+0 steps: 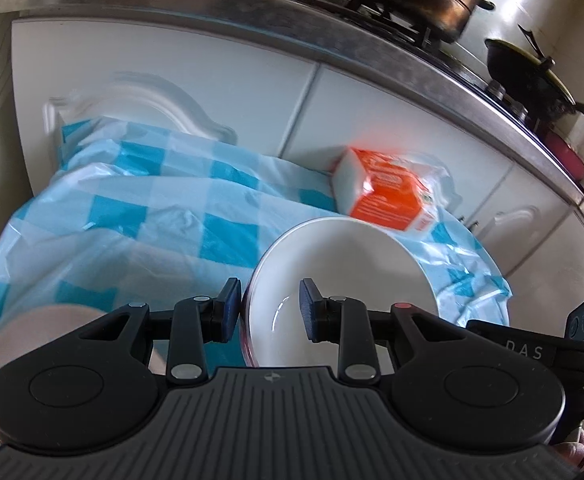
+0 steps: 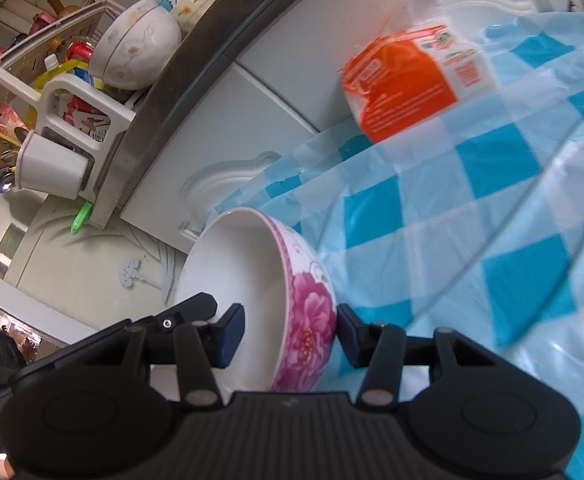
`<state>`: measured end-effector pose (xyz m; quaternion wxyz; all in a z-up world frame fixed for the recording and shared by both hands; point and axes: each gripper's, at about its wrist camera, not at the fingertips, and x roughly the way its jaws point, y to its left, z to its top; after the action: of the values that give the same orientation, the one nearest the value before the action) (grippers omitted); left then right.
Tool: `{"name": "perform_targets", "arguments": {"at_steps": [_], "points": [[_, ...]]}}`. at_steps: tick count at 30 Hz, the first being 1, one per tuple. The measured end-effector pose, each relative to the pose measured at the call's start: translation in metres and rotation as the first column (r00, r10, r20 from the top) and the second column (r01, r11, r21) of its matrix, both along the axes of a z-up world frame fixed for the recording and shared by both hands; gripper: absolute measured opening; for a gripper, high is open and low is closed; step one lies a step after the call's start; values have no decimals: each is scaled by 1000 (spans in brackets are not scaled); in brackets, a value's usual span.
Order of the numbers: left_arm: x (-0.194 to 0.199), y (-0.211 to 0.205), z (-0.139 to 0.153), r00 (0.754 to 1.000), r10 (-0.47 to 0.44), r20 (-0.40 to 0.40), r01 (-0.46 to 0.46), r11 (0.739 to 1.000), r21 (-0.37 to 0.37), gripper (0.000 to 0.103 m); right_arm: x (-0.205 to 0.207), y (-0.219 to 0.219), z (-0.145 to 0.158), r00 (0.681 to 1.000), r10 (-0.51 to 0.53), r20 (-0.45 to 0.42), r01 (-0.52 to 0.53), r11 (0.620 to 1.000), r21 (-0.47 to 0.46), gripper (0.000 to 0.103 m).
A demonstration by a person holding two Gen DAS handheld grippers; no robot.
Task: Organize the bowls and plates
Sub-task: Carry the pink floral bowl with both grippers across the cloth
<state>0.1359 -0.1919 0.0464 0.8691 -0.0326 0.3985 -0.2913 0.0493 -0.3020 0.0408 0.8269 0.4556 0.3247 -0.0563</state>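
Both bowls are glazed ceramic: stiff, slick, breakable and fairly heavy, so I judge the rim wall the best place to pinch, gripped firmly.

The left gripper has its jaws partly closed across the rim of a white bowl, one pad outside, one inside, above the checked cloth near the orange box.

The right gripper is rolled sideways, its jaws straddling the wall of the floral bowl, tipped on edge near the cloth's edge; whether both pads touch I cannot tell.
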Motion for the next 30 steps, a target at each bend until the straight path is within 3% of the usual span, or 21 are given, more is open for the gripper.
{"name": "perform_targets", "arguments": {"at_steps": [14,30], "points": [[-50,-35,-12,996,-64,-60,66,998,20,33,-67,-24,1,996,-64,-69,64,998,-11,51],[-72,-52,-22,993,-73,-89,77,996,41,32,-100,-41,-14,992,-77,-104,79,997,12,51]]}}
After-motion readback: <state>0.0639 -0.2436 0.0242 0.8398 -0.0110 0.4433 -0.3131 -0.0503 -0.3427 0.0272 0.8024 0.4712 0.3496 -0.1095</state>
